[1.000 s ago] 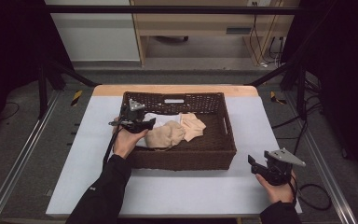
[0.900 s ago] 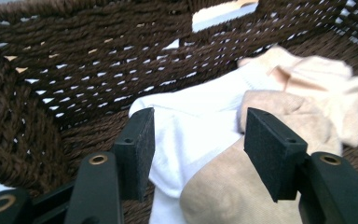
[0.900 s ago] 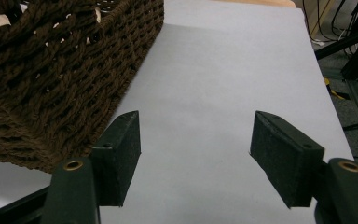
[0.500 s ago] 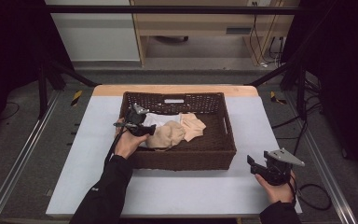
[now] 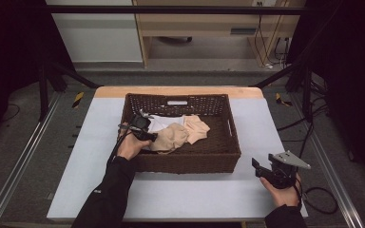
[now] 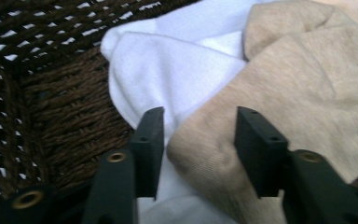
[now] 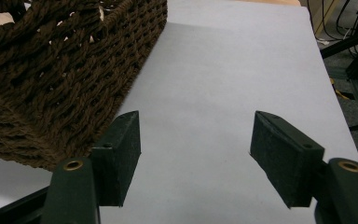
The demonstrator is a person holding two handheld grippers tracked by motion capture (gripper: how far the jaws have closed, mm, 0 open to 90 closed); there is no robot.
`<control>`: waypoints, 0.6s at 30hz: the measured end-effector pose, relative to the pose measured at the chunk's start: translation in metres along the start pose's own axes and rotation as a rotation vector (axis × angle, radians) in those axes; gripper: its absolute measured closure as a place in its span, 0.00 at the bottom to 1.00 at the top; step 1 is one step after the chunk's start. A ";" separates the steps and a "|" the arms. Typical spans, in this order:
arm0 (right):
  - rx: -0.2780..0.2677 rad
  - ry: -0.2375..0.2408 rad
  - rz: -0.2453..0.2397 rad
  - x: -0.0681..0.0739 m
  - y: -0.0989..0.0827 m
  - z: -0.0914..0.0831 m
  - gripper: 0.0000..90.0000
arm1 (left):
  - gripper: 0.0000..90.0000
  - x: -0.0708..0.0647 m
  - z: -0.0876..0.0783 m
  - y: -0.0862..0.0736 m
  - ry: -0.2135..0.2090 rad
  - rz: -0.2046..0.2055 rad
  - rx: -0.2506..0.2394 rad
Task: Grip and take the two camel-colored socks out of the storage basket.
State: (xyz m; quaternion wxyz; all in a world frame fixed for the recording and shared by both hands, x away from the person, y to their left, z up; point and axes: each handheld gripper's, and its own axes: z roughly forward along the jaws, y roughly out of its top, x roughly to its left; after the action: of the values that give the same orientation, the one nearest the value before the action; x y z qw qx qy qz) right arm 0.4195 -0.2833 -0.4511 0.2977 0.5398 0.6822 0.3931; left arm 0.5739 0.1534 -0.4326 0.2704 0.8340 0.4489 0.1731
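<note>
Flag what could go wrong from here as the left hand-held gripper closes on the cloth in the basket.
1. The left hand-held gripper, its jaws just closing, straddles a fold of the beige cloth lying on the white cloth; it may pinch both and lift two.
2. One jaw sits at the fold's edge, so the grip may slip.
3. It works close to the basket wall, so cloth could snag.

basket point(image 5: 185, 159): rough brown wicker | beige cloth point(image 6: 303, 93): soft knit | white cloth point(image 6: 168, 70): smooth | table point(image 7: 233, 60): matt
</note>
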 end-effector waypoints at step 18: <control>-0.009 0.000 0.002 -0.001 0.000 -0.001 0.38 | 0.95 0.000 -0.022 0.002 -0.034 -0.013 -0.188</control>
State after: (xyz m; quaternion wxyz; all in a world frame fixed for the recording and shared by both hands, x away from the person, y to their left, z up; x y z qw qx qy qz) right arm 0.4188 -0.2843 -0.4500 0.3000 0.5390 0.6799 0.3965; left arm 0.5630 0.1590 -0.4138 0.3562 0.8047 0.4315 0.1986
